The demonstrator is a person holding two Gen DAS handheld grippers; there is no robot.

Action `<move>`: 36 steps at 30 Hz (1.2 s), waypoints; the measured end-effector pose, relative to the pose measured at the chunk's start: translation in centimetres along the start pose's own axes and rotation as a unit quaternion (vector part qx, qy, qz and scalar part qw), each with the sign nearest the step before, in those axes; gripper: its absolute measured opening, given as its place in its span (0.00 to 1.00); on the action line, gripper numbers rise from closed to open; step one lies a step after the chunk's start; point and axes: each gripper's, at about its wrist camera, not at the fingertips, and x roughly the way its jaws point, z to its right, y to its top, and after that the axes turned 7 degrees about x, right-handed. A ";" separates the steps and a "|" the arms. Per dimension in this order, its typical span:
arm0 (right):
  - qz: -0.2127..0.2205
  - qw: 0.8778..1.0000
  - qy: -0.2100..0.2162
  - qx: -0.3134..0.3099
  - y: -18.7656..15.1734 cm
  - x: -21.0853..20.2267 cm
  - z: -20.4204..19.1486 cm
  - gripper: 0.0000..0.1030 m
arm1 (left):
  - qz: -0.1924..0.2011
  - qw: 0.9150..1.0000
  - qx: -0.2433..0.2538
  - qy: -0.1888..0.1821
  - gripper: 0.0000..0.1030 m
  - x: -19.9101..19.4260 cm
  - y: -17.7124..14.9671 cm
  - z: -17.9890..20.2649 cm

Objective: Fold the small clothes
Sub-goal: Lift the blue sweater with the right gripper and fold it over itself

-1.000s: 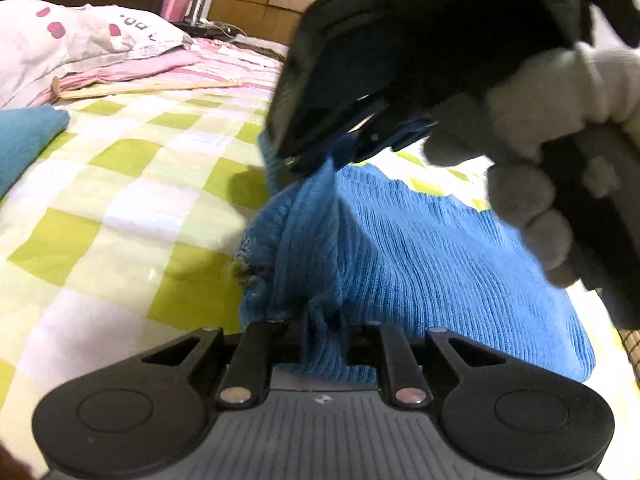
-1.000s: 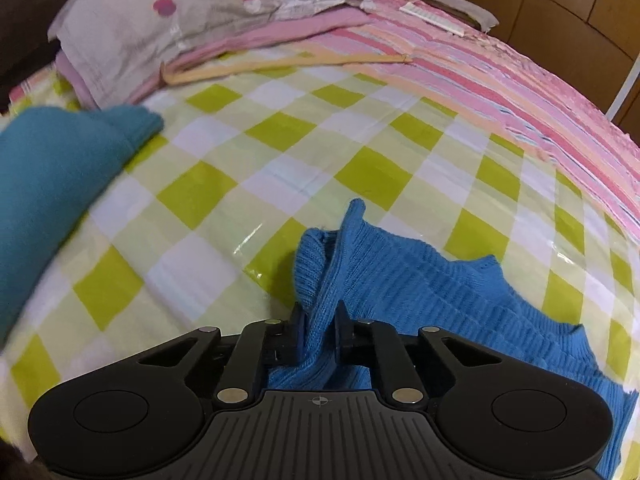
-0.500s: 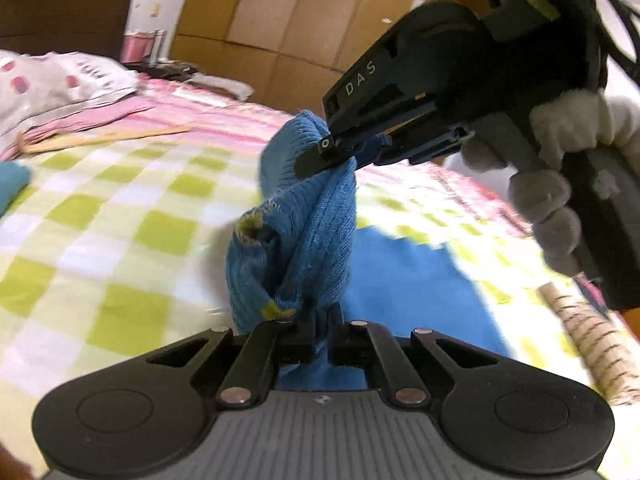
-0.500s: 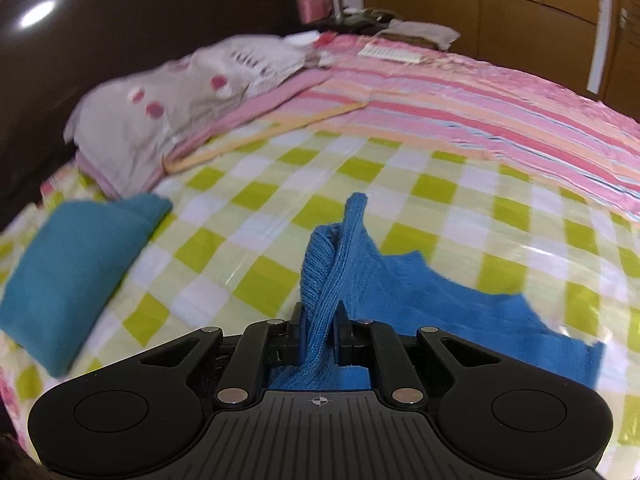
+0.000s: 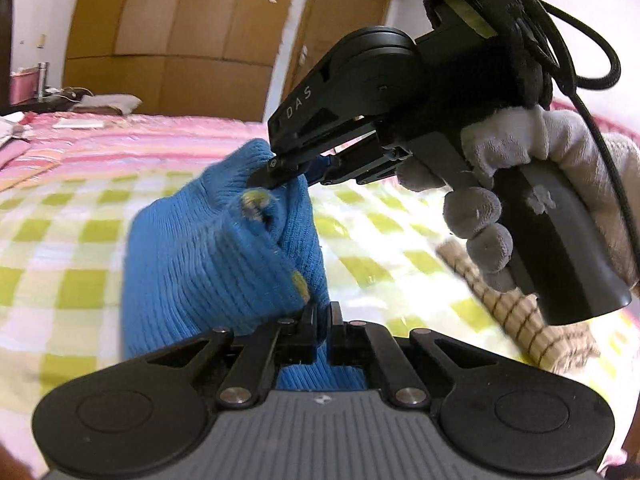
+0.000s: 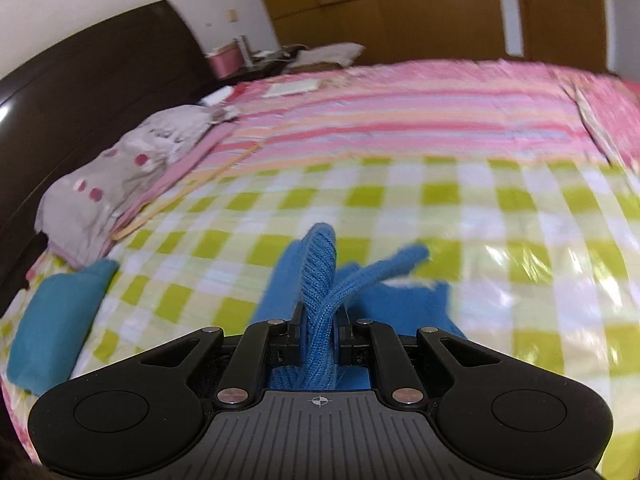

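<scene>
A small blue ribbed knit garment (image 5: pixel 216 264) hangs lifted above the green-checked bed cover (image 5: pixel 60 240). My left gripper (image 5: pixel 320 320) is shut on its lower edge. My right gripper (image 5: pixel 280 172), held by a gloved hand, is shut on its upper edge, just above and beyond the left one. In the right wrist view the right gripper (image 6: pixel 320 316) pinches a bunched fold of the blue garment (image 6: pixel 320 264), whose rest drops toward the bed below.
A folded teal garment (image 6: pixel 56 324) lies at the left of the bed. A grey spotted pillow (image 6: pixel 120 176) and a wooden hanger (image 6: pixel 180 196) lie near the dark headboard (image 6: pixel 80 96). A woven mat (image 5: pixel 516 312) is at right. Pink striped bedding (image 6: pixel 400 120) lies beyond.
Both grippers have risen with the blue garment, lifting it off the bed. The garment now hangs bunched between them, and the views tilt up toward the wardrobe.
</scene>
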 end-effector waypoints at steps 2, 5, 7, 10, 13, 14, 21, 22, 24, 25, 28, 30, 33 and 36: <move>-0.007 1.000 -0.007 0.019 -0.9 0.7 2.0 0.11 | -0.018 1.000 0.015 0.000 0.10 1.1 -0.6 0.8; -0.015 0.998 -0.019 0.051 -2.6 1.6 5.0 0.11 | -0.047 0.998 0.032 -0.001 0.10 2.6 -1.5 1.9; -0.021 0.997 -0.030 0.065 -3.7 2.2 6.7 0.11 | -0.062 0.997 0.042 -0.003 0.10 3.3 -2.1 2.5; -0.021 0.995 -0.037 0.094 -5.0 2.6 8.6 0.14 | -0.073 0.995 0.061 -0.007 0.10 3.6 -2.4 3.5; -0.014 0.993 -0.021 0.114 -5.8 2.0 9.4 0.19 | -0.084 0.994 0.068 -0.017 0.10 3.2 -2.6 3.7; -0.010 0.993 -0.019 0.112 -6.0 1.6 9.4 0.20 | -0.085 0.994 0.070 -0.020 0.10 2.8 -2.7 3.8; 0.033 0.994 0.015 0.108 -8.3 -3.0 8.4 0.38 | -0.063 0.994 0.078 -0.033 0.11 -2.2 -1.5 2.6; 0.035 0.993 0.026 0.113 -8.9 -3.5 8.3 0.38 | -0.057 0.995 0.077 -0.032 0.12 -2.8 -1.2 2.2; 0.046 0.991 0.048 0.119 -10.2 -4.5 8.0 0.38 | -0.049 0.996 0.074 -0.021 0.12 -4.2 -0.8 1.7; 0.049 0.990 0.057 0.118 -10.8 -4.9 7.7 0.38 | -0.046 0.996 0.073 -0.015 0.12 -4.7 -0.7 1.3; 0.062 0.991 0.075 0.087 -12.4 -6.0 6.7 0.38 | -0.036 0.997 0.071 0.011 0.12 -5.5 -0.2 0.2; 0.069 0.995 0.066 0.038 -13.1 -5.9 5.6 0.38 | -0.034 0.997 0.065 0.024 0.12 -5.5 0.3 -0.6; 0.061 0.997 0.054 -0.002 -13.6 -4.8 4.7 0.37 | -0.033 0.997 0.058 0.035 0.12 -5.0 0.6 -1.3; 0.044 0.997 0.062 0.002 -13.6 -3.4 4.9 0.29 | -0.034 0.996 0.063 0.043 0.12 -4.5 0.6 -1.3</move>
